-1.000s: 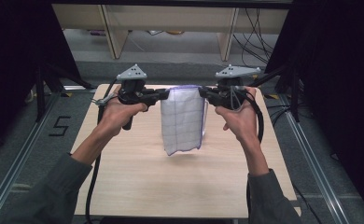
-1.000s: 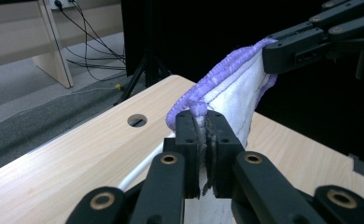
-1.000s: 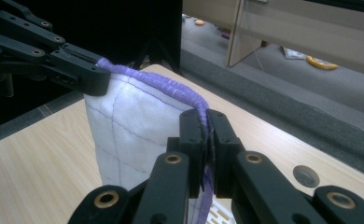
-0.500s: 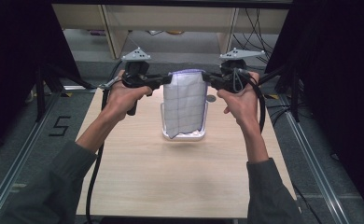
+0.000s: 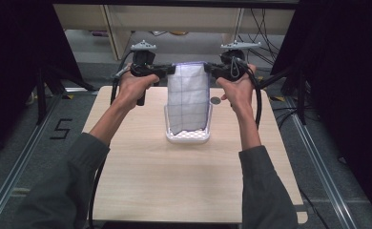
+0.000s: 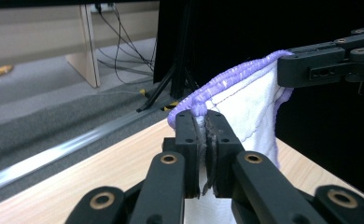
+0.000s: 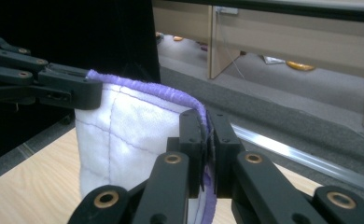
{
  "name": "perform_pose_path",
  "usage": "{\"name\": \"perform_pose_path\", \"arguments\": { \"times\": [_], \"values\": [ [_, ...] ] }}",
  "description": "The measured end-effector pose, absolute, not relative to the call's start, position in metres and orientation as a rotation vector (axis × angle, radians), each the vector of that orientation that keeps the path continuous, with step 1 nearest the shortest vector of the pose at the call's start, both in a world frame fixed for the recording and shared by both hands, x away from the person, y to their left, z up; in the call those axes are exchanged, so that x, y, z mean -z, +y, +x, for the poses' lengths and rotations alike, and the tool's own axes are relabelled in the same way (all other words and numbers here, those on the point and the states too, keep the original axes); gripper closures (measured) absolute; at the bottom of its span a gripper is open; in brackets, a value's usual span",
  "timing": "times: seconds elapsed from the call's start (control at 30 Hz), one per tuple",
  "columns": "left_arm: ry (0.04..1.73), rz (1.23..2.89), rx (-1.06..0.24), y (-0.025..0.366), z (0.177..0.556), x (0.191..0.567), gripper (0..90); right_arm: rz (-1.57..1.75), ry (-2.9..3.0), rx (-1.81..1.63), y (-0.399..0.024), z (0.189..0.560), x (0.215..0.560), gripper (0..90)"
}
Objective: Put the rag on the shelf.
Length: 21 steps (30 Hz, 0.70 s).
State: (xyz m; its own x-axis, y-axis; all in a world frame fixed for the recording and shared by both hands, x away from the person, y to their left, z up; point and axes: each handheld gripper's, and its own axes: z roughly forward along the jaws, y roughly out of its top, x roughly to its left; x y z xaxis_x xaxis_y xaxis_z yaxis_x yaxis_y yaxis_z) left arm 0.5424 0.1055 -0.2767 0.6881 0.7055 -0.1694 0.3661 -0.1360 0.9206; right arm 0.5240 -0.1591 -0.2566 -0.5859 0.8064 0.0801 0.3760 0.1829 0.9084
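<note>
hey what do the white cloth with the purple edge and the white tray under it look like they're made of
The white cloth with purple stitched edging looks like soft terry or microfibre: a fuzzy matt nap, thin quilted grid lines, and it hangs limp. The white perforated tray looks like moulded plastic: stiff thin walls, smooth slightly glossy surface, regular small holes in its base. Neither can be confirmed by look alone.

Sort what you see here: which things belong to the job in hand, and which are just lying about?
In the job:
- cloth, held up by its top corners
- left gripper, shut on the cloth
- right gripper, shut on the cloth
- white basket under the cloth

Lying about:
- small dark disc on the table
</note>
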Motion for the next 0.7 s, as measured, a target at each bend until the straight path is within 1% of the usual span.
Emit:
{"name": "perform_pose_path", "arguments": {
  "times": [0.07, 0.27, 0.4, 0.7],
  "values": [
    [0.870, 1.738, -0.361, 0.105, 0.552, 0.286, 84.4, 1.168, 2.033, -1.362, -0.156, 0.539, 0.272, 86.2],
    [0.885, 1.755, -0.344, 0.104, 0.570, 0.305, 84.4, 1.210, 2.051, -1.312, -0.154, 0.561, 0.293, 86.2],
    [0.902, 1.775, -0.336, 0.105, 0.579, 0.322, 84.4, 1.240, 2.075, -1.281, -0.151, 0.570, 0.303, 86.1],
    [0.942, 1.826, -0.295, 0.103, 0.582, 0.349, 84.1, 1.303, 2.138, -1.165, -0.143, 0.580, 0.327, 85.8]
  ]
}}
